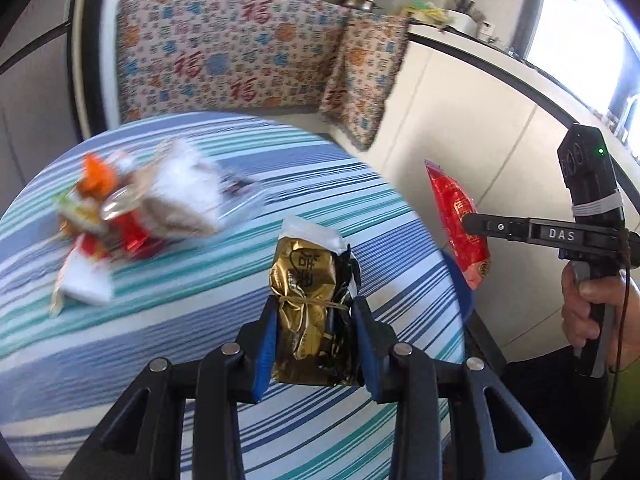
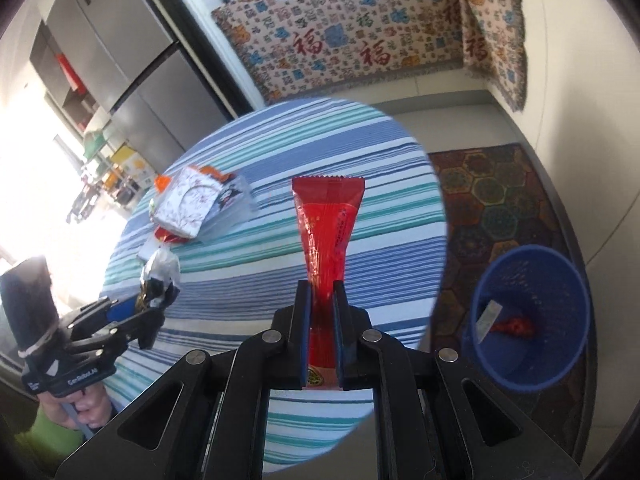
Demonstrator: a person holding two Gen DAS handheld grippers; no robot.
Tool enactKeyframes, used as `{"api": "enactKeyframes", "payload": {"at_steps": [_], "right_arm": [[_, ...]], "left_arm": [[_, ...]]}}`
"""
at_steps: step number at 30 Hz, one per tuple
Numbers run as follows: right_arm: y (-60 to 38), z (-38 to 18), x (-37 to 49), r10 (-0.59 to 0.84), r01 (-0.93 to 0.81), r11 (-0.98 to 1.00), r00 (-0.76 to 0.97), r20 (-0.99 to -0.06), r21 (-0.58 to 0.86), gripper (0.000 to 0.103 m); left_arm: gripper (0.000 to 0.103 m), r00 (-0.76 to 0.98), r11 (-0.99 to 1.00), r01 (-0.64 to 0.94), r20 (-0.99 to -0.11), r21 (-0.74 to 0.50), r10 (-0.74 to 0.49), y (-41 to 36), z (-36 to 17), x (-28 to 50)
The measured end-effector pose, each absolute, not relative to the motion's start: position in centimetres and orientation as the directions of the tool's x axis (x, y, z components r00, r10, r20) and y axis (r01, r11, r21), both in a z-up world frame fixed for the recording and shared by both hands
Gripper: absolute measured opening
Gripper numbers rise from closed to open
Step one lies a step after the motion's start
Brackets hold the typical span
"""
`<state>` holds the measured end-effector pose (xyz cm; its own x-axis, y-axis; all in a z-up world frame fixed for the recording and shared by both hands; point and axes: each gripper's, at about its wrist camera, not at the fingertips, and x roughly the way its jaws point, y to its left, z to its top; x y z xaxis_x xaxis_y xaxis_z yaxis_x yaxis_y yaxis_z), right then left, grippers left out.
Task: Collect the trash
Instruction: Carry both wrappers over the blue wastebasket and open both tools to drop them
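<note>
My left gripper (image 1: 314,306) is shut on a crumpled gold and black foil packet (image 1: 308,300), lifted above the striped round table (image 1: 200,320). It shows again at the left of the right wrist view as the left gripper (image 2: 154,300) clamping the foil packet (image 2: 158,280). My right gripper (image 2: 320,292) is shut on a long red wrapper (image 2: 326,224) that stands up from its pads; from the left wrist view the red wrapper (image 1: 458,224) hangs past the table's right edge. A pile of trash (image 1: 132,208), with wrappers, a white box and a can, lies on the table's far left.
A blue mesh bin (image 2: 528,320) stands on a patterned rug (image 2: 496,184) right of the table (image 2: 280,240), with a paper slip and red scraps inside. A patterned cloth covers furniture behind. White cabinets run along the right; a grey fridge stands at left. A hand (image 1: 592,312) holds the right gripper.
</note>
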<state>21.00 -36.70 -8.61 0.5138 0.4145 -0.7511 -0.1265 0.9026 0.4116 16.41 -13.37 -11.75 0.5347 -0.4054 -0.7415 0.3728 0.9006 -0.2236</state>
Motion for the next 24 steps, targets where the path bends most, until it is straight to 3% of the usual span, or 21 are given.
{"api": "enactKeyframes", "payload": {"at_steps": [10, 24], "right_arm": [[-50.2, -10.4, 21.4, 0.219, 0.116, 0.936, 0.545, -0.809, 0.332, 0.008], [-58.3, -16.5, 22.8, 0.173, 0.266, 0.901, 0.508, -0.844, 0.344, 0.008]], "left_arm": [[0.036, 0.437, 0.808, 0.519, -0.725, -0.28, -0.532, -26.1, -11.4, 21.4], [0.036, 0.334, 0.773, 0.549, -0.764, -0.319, -0.552, -38.2, -17.1, 26.5]]}}
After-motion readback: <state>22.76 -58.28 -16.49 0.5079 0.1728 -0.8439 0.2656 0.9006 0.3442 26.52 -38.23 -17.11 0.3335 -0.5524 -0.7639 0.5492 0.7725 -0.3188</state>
